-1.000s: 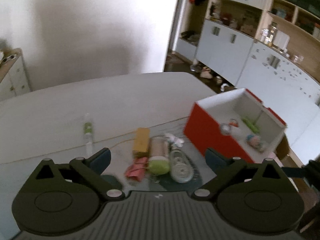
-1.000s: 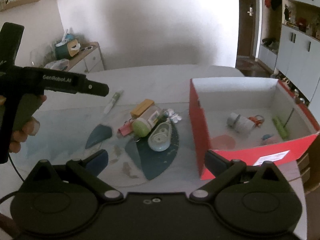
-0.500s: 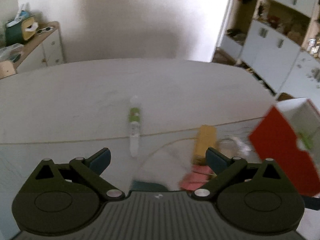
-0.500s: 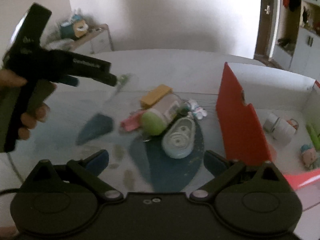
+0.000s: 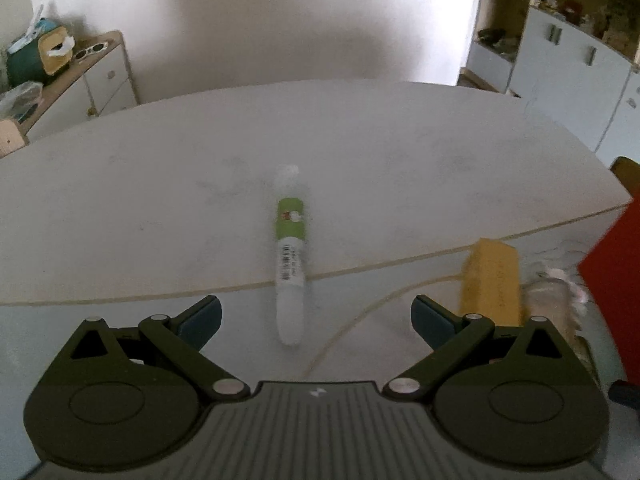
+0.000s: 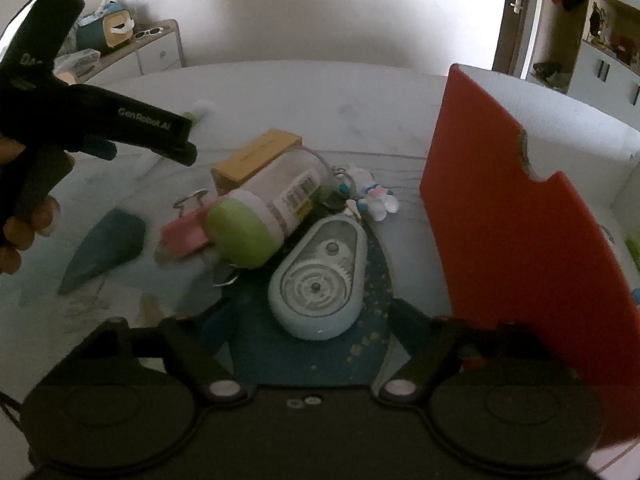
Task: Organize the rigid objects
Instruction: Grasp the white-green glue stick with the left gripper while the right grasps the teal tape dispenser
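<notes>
While both tools gape empty, the right tool (image 6: 310,320) closing toward the tape dispenser (image 6: 320,280), a jar (image 6: 264,216) crowds it.

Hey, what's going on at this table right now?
A person is tidying small items into a red box, a hand-held gripper in each hand. The left hand-held gripper is open, lined up on a green-and-white pen lying alone on the table. The right hand-held gripper is over a pale blue tape dispenser; its jaws have just been closing but are not yet gripping it.
</notes>
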### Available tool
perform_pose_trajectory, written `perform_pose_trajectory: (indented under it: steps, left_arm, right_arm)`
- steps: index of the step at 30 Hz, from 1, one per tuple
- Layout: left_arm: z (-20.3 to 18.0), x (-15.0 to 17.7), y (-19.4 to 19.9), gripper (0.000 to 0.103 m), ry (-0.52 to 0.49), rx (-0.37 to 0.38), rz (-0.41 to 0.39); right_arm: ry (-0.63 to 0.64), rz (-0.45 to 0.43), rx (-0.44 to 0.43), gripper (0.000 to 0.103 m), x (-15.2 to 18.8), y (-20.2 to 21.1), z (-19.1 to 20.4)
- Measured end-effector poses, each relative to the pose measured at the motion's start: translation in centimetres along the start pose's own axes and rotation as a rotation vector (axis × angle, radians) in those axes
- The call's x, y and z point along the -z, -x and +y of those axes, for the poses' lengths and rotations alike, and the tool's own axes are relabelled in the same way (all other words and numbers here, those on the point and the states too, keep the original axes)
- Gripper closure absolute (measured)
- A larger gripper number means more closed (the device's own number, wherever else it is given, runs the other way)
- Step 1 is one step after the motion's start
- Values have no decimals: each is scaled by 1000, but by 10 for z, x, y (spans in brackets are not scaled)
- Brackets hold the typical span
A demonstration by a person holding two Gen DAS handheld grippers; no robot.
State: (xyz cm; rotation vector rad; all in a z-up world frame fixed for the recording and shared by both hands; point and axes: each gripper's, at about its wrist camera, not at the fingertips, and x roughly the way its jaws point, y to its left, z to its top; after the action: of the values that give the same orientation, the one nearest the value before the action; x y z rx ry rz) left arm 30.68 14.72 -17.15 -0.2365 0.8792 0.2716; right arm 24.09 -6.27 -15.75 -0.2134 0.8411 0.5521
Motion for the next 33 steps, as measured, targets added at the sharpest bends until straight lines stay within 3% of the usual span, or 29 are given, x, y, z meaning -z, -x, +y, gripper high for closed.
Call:
perform_pose_trajectory:
  steps: [7,14,20,22,31,33]
  left_arm:
    - [11,-7,-21,1,19,-50,-9]
    - [10,-10,-34,2,20,-42,-24]
    - [11,-16,-39,5,15,-39,-38]
    - [12,-17,-37,17,19,-43,-49]
    - [6,-27,-32,69,-21,-55,-55]
    - [3,-29,-32,74,-52,-60,-55]
  right_arm:
    - [4,-24,7,23,0,-1,0]
    - [-8,-30,19,27,-7,-5,0]
    - [-18,-39,24,41,-6,-4,-2]
    - [-16,-40,25,50,-6,-2,-3]
    - [-30,-19,23,51,-6,6,-4]
    - [-38,-17,20,51,-5,12,-4]
